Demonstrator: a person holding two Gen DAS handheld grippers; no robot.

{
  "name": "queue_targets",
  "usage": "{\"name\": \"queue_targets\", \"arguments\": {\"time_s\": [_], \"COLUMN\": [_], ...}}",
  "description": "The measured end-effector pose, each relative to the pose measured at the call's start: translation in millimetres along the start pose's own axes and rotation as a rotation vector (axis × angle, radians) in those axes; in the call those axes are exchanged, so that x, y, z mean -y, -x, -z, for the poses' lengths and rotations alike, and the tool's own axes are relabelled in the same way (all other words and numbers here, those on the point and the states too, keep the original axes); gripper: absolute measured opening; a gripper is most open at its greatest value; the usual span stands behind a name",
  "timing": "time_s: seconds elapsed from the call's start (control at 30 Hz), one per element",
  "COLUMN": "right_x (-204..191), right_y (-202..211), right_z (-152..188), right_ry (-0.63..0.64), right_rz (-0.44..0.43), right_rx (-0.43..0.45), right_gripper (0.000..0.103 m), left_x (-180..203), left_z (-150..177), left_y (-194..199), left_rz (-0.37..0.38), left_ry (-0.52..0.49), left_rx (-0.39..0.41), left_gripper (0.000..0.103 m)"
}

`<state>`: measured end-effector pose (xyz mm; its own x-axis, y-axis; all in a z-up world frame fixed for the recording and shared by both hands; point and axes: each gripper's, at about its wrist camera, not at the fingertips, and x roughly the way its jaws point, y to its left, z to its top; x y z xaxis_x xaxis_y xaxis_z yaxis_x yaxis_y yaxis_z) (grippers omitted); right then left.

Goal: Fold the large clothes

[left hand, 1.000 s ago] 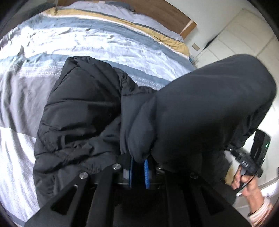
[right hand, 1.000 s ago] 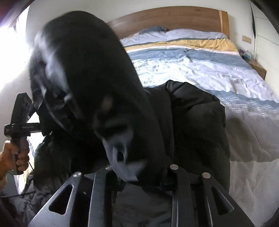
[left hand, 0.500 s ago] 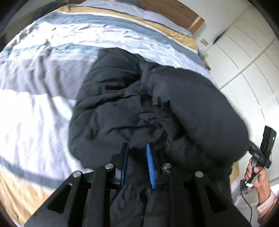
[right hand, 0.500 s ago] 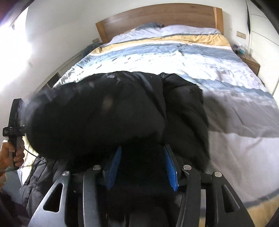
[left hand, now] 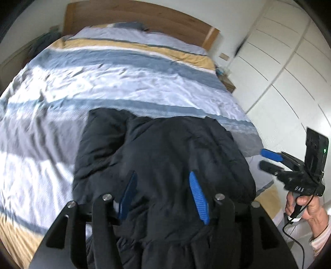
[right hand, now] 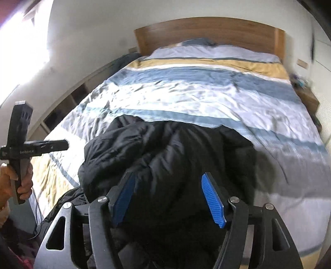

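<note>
Big black coat lying bunched on the striped bed, left gripper and right gripper above it, fingers just opened wide, holding nothing

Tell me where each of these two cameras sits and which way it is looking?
Left wrist view: on the left hand-held gripper, looking down over the black jacket toward the headboard; the right hand-held gripper and hand show at right.
Right wrist view: on the right hand-held gripper, facing the same way; the left hand-held gripper's body and the hand holding it show at left.
Shared: jacket, striped bed, headboard.
</note>
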<state>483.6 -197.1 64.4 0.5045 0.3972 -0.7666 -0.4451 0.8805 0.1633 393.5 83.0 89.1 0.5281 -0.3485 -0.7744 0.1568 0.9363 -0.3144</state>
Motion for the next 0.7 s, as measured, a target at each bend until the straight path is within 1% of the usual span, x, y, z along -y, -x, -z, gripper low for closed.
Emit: {"name": "queue_targets", "arguments": {"time_s": [0.07,0.13,0.23,0.27,0.33,0.43,0.53,0.63,0.7], "right_x": [-8.8,-11.0,-6.2,-2.7,8.6,28.4,31.8,29.6,27.8], "right_y": [-12.2,-29.6,-59.2,-67.4,-84.7,-104.8,-120.8,-125.5,-121.5], "right_z": [1.3,7.8,27.5,33.3,48.7,63.5,68.4,64.6,60.2], "right_ry": [0.023,0.049,0.068,0.075,0.072,0.017,0.012,0.017,0.019], "right_rz": [-0.002,0.008,0.035,0.047,0.063,0.045,0.065,0.093,0.107], "right_rx": [-0.023,-0.055,-0.135,-0.154,-0.186,-0.197,-0.197,-0.226,-0.249], "right_gripper": [0.067,0.067,0.067,0.067,0.067,0.067,0.067,0.067,0.067], "left_x": [11.3,9.9,-2.8,-7.0,-15.5,-23.3,-22.0,-19.2,-16.0], "left_z": [-1.0,3.4,24.3,32.3,48.0,55.4,53.0,45.8,40.8], "left_y": [-18.2,-45.1,-91.0,-101.9,-119.6,-139.5,-157.3,-161.0,-150.1], "left_rz": [-0.006,-0.011,-0.053,-0.064,-0.081,-0.077,-0.113,-0.125,-0.124], "left_ry": [-0.029,-0.033,-0.037,-0.046,-0.065,-0.048,-0.064,-0.067,-0.054], "left_rx": [-0.011,-0.041,-0.124,-0.137,-0.138,-0.14,-0.16,-0.194,-0.2], "left_gripper": [0.051,0.051,0.051,0.051,0.052,0.052,0.053,0.053,0.053]}}
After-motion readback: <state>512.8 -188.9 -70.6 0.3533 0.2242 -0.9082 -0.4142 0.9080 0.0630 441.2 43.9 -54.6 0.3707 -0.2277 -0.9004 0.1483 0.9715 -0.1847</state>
